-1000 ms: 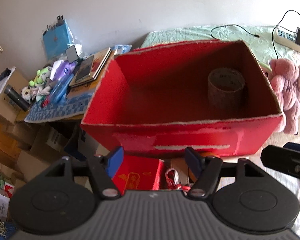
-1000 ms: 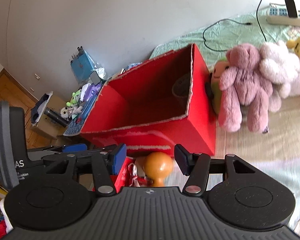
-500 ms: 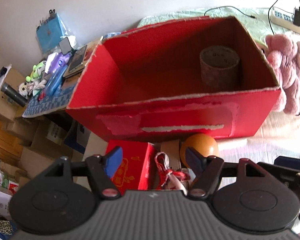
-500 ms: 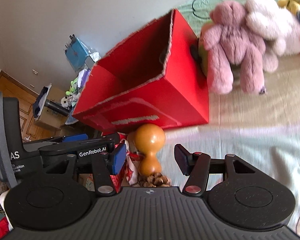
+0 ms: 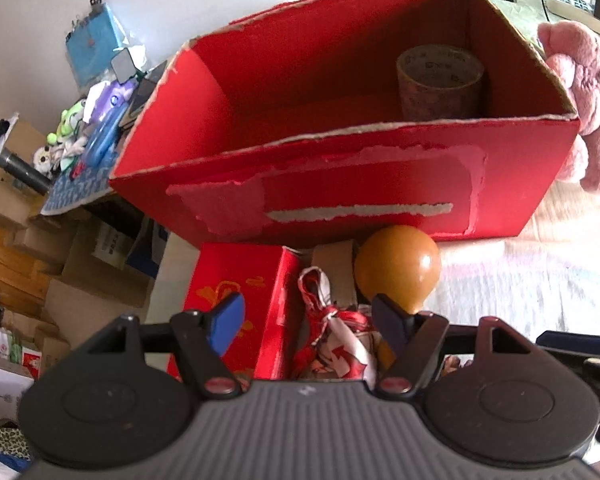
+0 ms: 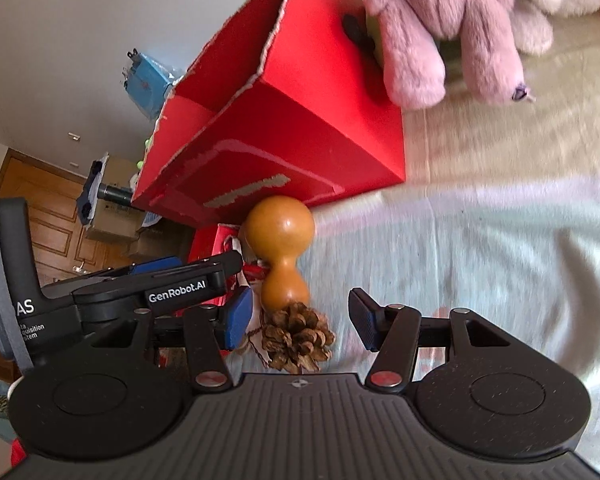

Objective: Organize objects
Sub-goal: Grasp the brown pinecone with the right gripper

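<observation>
Hovering with jaws spread, right gripper (image 6: 301,322) (left gripper (image 5: 309,326) likewise) over pinecone (image 6: 296,338)

A glossy, smooth sheen is shown by the orange gourd (image 6: 279,240), while the pine cone (image 6: 296,338) beside it is rough and scaly. The red box (image 5: 340,128) is made of matt cardboard (its torn facing bares pale paper fibre). Soft, fluffy pile is seen on the pink plush toy (image 6: 440,36). Ribbed matt black plastic forms the right gripper (image 6: 302,322).
</observation>
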The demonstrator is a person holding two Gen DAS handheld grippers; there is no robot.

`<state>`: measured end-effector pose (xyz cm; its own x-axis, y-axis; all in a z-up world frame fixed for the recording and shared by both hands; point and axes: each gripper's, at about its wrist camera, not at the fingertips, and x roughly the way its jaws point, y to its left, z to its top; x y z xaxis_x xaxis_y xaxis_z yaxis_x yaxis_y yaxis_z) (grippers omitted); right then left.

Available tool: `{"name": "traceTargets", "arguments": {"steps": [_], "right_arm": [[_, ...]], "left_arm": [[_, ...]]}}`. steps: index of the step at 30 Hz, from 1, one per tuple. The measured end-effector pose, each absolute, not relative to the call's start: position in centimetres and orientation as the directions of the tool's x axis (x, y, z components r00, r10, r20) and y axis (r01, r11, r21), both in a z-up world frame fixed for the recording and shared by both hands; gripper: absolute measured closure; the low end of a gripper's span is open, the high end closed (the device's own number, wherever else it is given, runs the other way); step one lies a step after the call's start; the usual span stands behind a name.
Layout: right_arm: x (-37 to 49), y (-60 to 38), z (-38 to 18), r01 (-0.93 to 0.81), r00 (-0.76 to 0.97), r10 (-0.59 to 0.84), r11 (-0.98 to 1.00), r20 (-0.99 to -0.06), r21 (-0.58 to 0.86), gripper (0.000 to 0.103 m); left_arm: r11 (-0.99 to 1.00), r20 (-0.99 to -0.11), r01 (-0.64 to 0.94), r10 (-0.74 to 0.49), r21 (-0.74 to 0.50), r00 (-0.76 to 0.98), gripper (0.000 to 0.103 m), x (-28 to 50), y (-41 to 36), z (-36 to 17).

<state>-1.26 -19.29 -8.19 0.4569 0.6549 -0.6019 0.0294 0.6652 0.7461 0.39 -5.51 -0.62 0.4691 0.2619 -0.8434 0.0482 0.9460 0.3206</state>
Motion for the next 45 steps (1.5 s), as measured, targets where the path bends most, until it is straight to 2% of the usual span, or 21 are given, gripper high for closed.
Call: {"name": "traceTargets", "arguments": {"steps": [3,7,14,17,22,26,29,37,45], "right_arm": [[-1.2,-19.7,-8.7,0.037,0.438,0.673,0.648,-0.595,0.760,0.046],[-1.1,-20.4,-9.3,0.053,0.420,0.699,0.617,-0.578,0.785,0.046],[-0.5,-20.8,-10.7,0.080,0.364,0.758,0.554,-0.541,0.829,0.047],[-0.3,-20.6,-11.0,0.079,0.343,0.776,0.538,-0.529,0.839,0.048],[0.1,-20.4,-11.4,0.081,0.317,0.792,0.526,-0.522,0.847,0.048],[0.3,-20.2,-11.7,0.082,0.299,0.799,0.523,-0.521,0.849,0.048],[0.4,-20.0,-12.0,0.080,0.285,0.802,0.525,-0.524,0.847,0.057],[-0.2,-20.8,-11.8,0.084,0.298,0.800,0.521,-0.521,0.849,0.059],[-1.2,-23.8,-7.9,0.064,0.422,0.758,0.522,-0.497,0.851,0.059]], "left_arm": [[0.961,-0.852,0.065,0.207,0.270,0.480,0.028,-0.3,-4.7,-0.5],[0.987,-0.879,0.127,0.030,0.103,0.476,0.029,-2.5,-2.5,-0.4],[0.966,-0.886,0.240,-0.192,-0.095,0.423,0.034,-5.8,-2.7,-1.5],[0.961,-0.887,0.254,-0.213,-0.113,0.411,0.042,-6.2,-4.0,-2.4],[0.961,-0.885,0.242,-0.226,-0.134,0.407,0.048,-5.6,-4.8,-3.0],[0.958,-0.886,0.237,-0.247,-0.162,0.391,0.049,-4.9,-4.8,-3.7],[0.953,-0.887,0.238,-0.267,-0.187,0.376,0.057,-4.8,-5.2,-4.1],[0.948,-0.882,0.246,-0.285,-0.202,0.375,0.058,-4.8,-6.0,-3.9],[0.899,-0.820,0.371,-0.387,-0.233,0.422,0.061,-4.2,-7.8,0.0]]}}
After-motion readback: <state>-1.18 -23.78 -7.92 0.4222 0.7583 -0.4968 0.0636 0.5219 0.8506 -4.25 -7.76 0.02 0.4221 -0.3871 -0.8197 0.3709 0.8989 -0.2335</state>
